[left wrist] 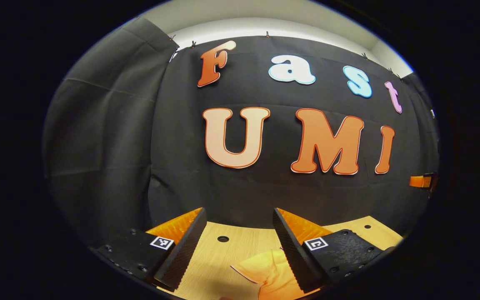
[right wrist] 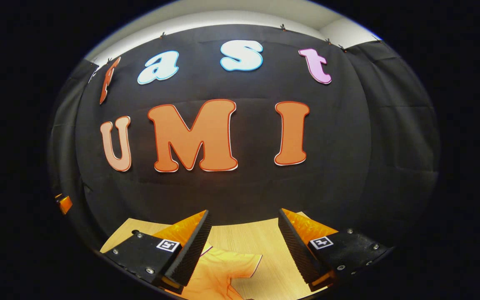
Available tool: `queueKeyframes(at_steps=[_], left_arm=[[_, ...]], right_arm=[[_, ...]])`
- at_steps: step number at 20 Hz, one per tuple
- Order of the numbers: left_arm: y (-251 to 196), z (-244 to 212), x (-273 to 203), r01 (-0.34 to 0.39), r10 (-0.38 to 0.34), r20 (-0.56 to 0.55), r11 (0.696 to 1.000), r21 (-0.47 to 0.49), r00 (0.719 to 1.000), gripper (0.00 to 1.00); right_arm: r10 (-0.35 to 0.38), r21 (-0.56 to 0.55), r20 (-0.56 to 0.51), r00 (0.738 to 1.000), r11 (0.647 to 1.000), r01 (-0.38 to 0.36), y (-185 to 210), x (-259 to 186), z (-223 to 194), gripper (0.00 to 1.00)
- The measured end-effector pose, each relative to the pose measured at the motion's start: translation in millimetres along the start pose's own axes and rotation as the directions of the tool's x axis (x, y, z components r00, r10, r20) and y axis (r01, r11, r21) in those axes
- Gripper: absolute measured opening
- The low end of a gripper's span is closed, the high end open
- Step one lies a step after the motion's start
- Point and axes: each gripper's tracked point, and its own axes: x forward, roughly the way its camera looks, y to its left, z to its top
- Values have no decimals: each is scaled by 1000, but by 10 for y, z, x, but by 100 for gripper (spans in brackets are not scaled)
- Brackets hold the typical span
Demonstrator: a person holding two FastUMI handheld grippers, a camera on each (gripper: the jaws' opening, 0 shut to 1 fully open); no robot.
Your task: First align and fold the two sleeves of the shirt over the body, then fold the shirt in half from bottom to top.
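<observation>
We hold both tools spread wide and empty above the tabletop (left wrist: 223,254). The shirt (left wrist: 271,271) lies flat below and ahead: under the left tool (left wrist: 236,246) it sits toward the right finger, and under the right tool (right wrist: 242,246) a sleeve (right wrist: 240,260) reaches out between the fingers. We judge both equally near, each over its own sleeve.

Recording booth, probably a lab setup — black cloth walls (left wrist: 111,137) clipped up, pale wooden table (right wrist: 261,239), white ceiling (left wrist: 231,16)

My left gripper (left wrist: 238,246) is up, jaws wide apart. My right gripper (right wrist: 244,246) is the same, holding nothing.
</observation>
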Motion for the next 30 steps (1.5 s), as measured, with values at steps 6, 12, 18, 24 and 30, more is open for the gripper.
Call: queueKeyframes(at_steps=[6,12,18,24,30], left_arm=[[99,-72,34,-15,15,-17,1000,-15,1000,98],[262,-187,88,-44,44,-46,999,-1,998,98],[400,-305,153,-82,82,-78,997,12,994,98],[352,-489,216,-88,89,-124,996,9,988,98],[396,-519,301,-104,106,-134,994,26,985,97]], right_arm=[[-1,74,-226,974,997,18,-72,763,-445,98],[13,60,-560,828,998,25,-121,1240,-1553,98],[-33,61,-780,625,990,129,-281,1518,-2510,99],[-70,19,-906,418,979,204,-467,1426,-3357,99],[-85,-11,-939,334,976,219,-448,1359,-3755,98]])
